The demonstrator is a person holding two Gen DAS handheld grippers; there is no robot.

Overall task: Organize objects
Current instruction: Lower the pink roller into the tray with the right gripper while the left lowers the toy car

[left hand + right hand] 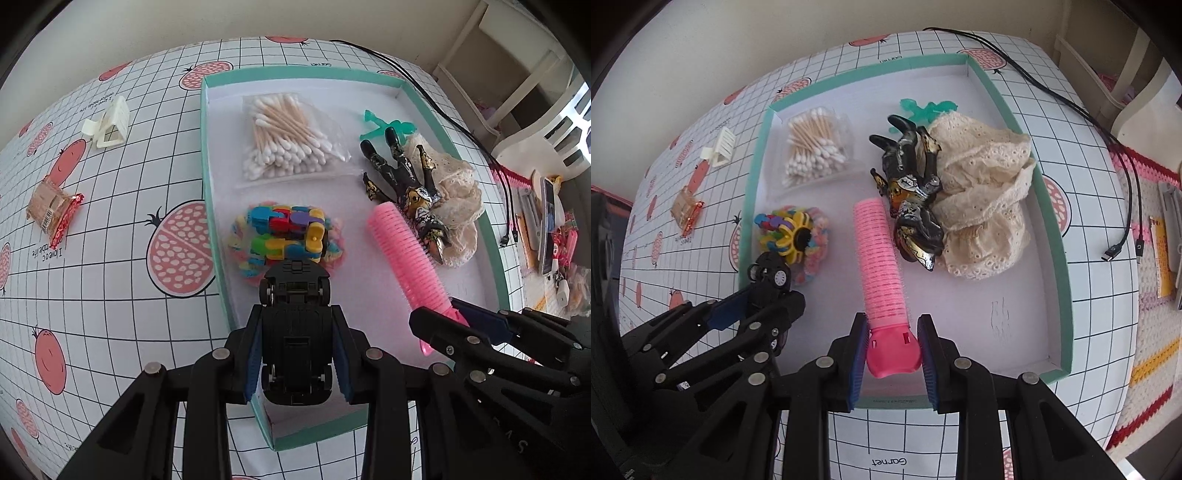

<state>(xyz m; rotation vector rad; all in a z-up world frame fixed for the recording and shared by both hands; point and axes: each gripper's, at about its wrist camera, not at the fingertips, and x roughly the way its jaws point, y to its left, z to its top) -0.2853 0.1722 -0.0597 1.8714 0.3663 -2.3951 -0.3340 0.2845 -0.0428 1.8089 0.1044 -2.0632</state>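
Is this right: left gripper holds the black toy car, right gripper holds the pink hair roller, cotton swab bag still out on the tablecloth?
Not quite. The cotton swab bag already lies inside the teal tray, as the right wrist view shows. The rest holds: left gripper on the black toy car, right gripper on the pink hair roller.

Bright, soft daylight, faint shadows, sharp focus, strong fisheye bending at edges.

Bare tray point(1067, 258) floor lies open at the frame's lower right; the doll point(912, 199) and lace cloth point(990, 192) crowd the upper right
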